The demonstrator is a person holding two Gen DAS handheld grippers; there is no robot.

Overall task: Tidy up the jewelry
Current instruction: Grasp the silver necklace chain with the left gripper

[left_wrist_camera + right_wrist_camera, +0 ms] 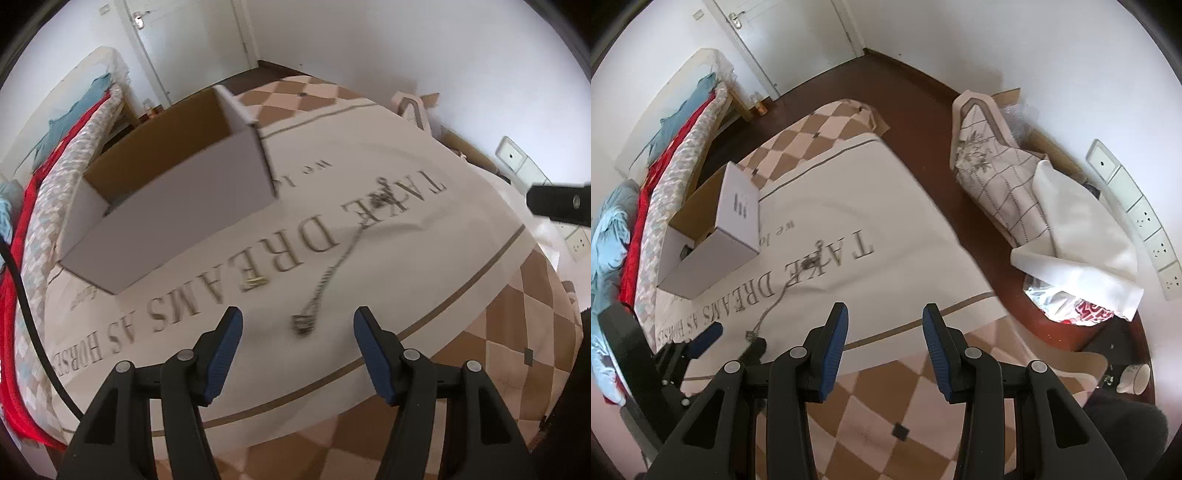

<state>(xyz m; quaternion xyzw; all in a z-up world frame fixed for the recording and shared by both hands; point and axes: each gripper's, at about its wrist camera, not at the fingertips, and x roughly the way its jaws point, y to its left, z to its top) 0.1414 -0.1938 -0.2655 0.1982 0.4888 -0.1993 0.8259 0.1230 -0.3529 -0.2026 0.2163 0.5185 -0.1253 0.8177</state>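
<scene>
I'm hovering my left gripper [297, 347] jaws wide apart, thin silver metal chain necklace [334, 269] lying just ahead between them, right gripper [885, 345] idling apart too—risking snagging printed cream cloth [424, 258] while pinching.

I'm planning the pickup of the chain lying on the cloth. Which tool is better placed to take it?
Left. The left tool is open with the chain's near end just ahead of its fingertips; the right tool hangs open off to the side.

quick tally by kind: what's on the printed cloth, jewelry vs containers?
Silver chain necklace: 1
Small gold-toned clasp-like piece: 1
Open white cardboard box: 1
Total: 3. Blur hides finer detail; box contents not visible.
</scene>
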